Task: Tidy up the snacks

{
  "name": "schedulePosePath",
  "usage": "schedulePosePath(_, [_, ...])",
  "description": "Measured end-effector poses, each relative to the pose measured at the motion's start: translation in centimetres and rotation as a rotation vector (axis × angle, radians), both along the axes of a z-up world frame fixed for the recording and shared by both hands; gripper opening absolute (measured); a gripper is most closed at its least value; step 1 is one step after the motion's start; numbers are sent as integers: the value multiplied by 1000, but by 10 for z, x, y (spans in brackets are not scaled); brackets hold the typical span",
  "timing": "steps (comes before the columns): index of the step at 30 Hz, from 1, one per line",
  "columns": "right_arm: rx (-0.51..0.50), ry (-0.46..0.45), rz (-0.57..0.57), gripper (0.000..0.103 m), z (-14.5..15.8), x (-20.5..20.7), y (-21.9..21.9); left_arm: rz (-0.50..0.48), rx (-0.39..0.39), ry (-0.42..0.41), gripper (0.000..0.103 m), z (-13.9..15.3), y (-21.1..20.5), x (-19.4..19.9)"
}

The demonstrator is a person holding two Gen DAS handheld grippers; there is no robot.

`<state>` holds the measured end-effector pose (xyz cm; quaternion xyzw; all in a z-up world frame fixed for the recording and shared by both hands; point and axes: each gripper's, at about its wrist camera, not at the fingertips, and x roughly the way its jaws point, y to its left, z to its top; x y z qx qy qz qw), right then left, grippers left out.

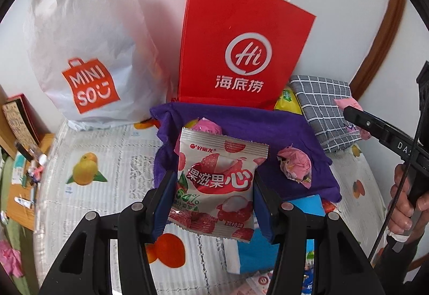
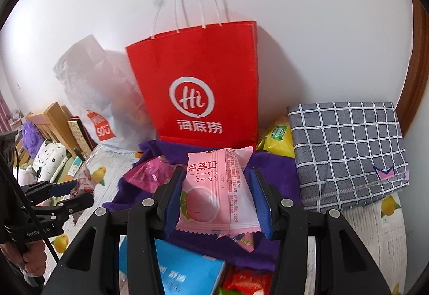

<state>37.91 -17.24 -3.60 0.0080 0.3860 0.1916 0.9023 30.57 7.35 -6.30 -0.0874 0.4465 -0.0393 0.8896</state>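
My left gripper (image 1: 213, 195) is shut on a silver and red lychee gummy packet (image 1: 217, 182), held above the table in front of the purple cloth (image 1: 268, 129). My right gripper (image 2: 215, 201) is shut on a pink peach snack packet (image 2: 214, 193), also above the purple cloth (image 2: 270, 174). A red paper bag with white handles (image 1: 241, 45) stands against the wall behind the cloth; it also shows in the right wrist view (image 2: 198, 75). A white Miniso plastic bag (image 1: 85, 53) stands left of it. Pink wrapped snacks (image 1: 295, 163) lie on the cloth.
A folded grey checked cloth (image 2: 346, 150) lies at the right, with a yellow packet (image 2: 278, 139) beside it. A blue box (image 2: 187, 273) and red packets (image 2: 246, 281) lie near me. The table has a fruit-print cover (image 1: 88, 169). Wooden furniture (image 2: 56, 118) stands left.
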Motion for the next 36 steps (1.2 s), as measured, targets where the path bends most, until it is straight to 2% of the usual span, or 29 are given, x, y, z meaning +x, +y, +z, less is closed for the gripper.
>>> schedulePosePath(3, [-3, 13, -15, 48, -11, 13, -7, -3, -21, 25, 52, -13, 4, 10])
schedulePosePath(6, [-17, 67, -24, 48, -30, 30, -13, 11, -28, 47, 52, -25, 8, 22])
schedulePosePath(15, [-93, 163, -12, 48, -71, 55, -15, 20, -7, 129, 52, -59, 10, 53])
schedulePosePath(18, [-130, 163, -22, 48, -88, 63, -16, 3, -11, 139, 52, -69, 7, 61])
schedulePosePath(22, [-164, 207, -34, 48, -108, 72, -15, -11, -26, 140, 52, -76, 4, 69])
schedulePosePath(25, [-174, 234, -35, 43, -119, 76, -12, -14, -32, 141, 52, -79, 3, 74])
schedulePosePath(30, [-170, 256, -44, 42, -129, 78, -12, -32, -49, 141, 52, -81, 1, 79])
schedulePosePath(36, [-151, 213, -25, 43, -113, 70, -11, -24, -61, 165, 53, -91, 6, 80])
